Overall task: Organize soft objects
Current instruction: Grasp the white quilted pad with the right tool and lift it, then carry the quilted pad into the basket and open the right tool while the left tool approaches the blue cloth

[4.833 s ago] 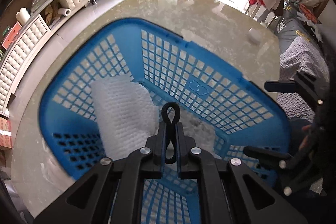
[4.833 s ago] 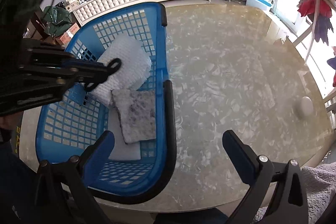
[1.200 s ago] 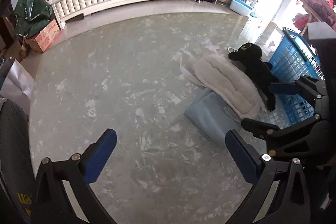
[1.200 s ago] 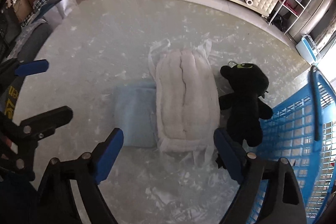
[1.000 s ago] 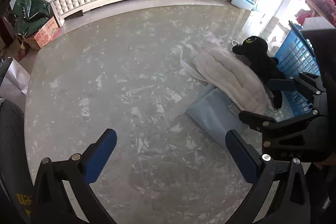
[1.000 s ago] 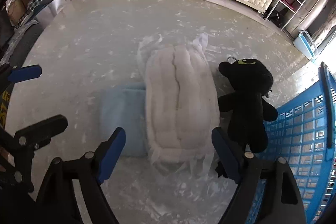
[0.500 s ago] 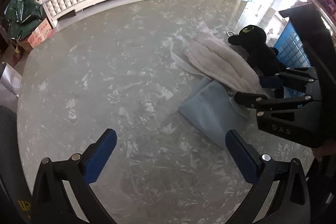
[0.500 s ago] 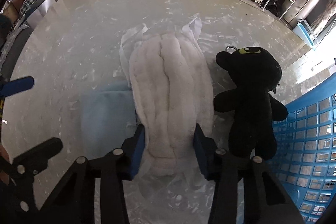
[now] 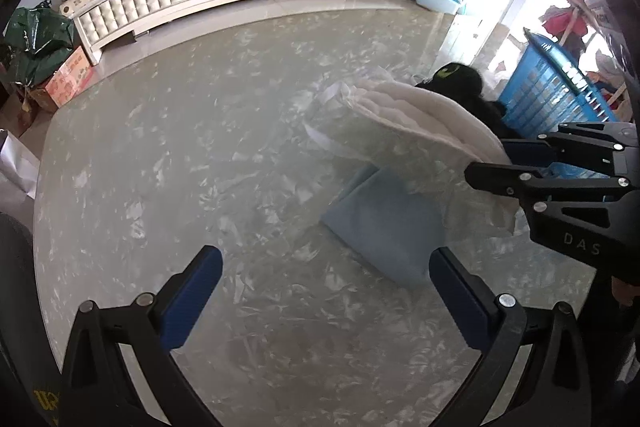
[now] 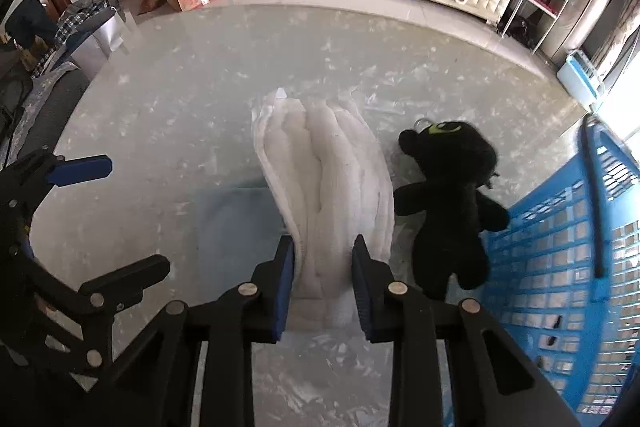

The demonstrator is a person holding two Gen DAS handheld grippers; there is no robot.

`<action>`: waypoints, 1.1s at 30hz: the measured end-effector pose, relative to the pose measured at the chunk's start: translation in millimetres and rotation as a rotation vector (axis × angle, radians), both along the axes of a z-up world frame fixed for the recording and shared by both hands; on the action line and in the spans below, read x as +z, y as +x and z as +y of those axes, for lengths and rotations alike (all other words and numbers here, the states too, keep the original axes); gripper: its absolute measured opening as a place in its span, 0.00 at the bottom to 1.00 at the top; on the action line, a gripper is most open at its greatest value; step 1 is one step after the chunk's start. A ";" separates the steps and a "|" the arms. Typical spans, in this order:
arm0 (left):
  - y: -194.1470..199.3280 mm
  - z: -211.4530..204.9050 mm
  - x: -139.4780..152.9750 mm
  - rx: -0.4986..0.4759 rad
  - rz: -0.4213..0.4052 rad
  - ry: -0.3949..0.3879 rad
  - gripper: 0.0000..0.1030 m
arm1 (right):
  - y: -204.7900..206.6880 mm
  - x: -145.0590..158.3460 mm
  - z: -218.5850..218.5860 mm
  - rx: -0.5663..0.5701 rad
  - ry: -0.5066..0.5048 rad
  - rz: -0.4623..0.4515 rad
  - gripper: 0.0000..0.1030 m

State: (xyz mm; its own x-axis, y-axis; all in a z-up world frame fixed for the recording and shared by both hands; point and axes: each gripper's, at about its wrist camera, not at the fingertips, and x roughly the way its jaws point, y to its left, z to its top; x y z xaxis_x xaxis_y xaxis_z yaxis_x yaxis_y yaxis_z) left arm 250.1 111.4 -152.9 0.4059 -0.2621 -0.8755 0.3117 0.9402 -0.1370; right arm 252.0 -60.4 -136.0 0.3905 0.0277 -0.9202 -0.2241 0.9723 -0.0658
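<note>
I see a fluffy white quilted cloth pad (image 10: 332, 187), a matt black plush bear (image 10: 452, 195), a glossy marbled tabletop (image 10: 192, 99) and a blue plastic lattice basket (image 10: 560, 267).

In the left wrist view, the white padded bundle (image 9: 420, 115) hides most of the black plush toy (image 9: 460, 79), and the blue basket (image 9: 560, 95) is cut off by the frame edge. In the right wrist view, the bundle covers part of the pale blue cloth (image 10: 236, 223).
</note>
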 end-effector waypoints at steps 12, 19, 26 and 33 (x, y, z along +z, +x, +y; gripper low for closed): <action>1.2 19.3 -1.7 0.078 0.030 -0.018 1.00 | -32.7 62.4 0.2 -0.001 0.032 -0.081 0.25; 1.6 5.8 -0.8 0.059 0.034 -0.014 1.00 | -56.0 104.5 -3.9 0.018 0.031 -0.152 0.25; -1.9 -5.1 -4.4 0.020 0.042 0.005 1.00 | -70.8 140.0 -37.3 0.007 0.016 -0.219 0.25; 6.0 -13.5 -21.9 0.017 0.089 0.020 1.00 | -89.6 165.8 -81.4 -0.033 -0.003 -0.272 0.25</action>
